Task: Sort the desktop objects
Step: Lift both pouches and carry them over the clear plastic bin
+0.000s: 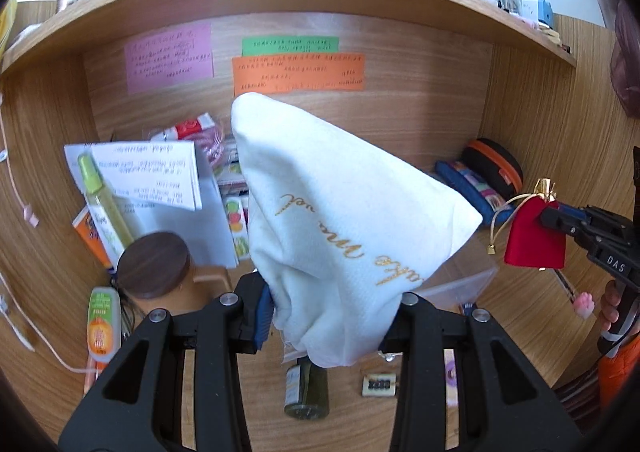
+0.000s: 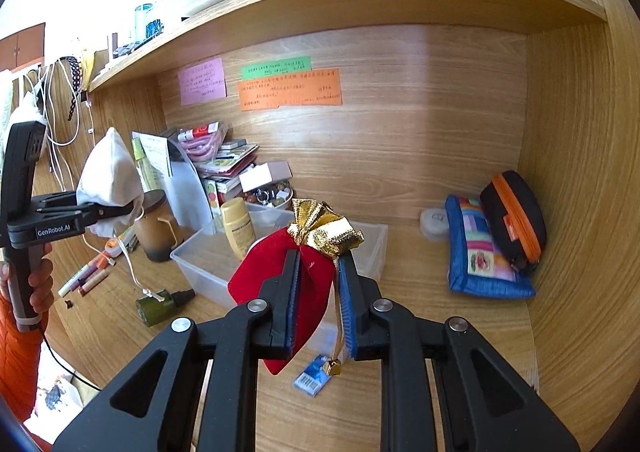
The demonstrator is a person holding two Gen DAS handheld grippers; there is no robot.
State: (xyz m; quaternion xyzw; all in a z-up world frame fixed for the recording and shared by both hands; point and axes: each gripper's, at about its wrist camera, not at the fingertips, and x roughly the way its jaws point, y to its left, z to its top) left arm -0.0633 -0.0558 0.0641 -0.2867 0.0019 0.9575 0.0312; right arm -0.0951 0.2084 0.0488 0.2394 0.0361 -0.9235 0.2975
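Wooden counter (image 2: 420, 316) under a shelf, cluttered at left of frame, clear bin (image 2: 208, 260) at centre. Left claw (image 1: 328, 316) clamped on the white cloth bag (image 1: 340, 219), hanging mid-frame. Right claw (image 2: 320, 288) pinched shut on the red pouch (image 2: 280, 272) — above the bin. Best kept gripped firm, carried clear of the bottles, lowered before release — one bag at a time.

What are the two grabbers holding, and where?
Left gripper pinches the white cloth bag at its bottom end. Right gripper clamps the red pouch near its gold neck.
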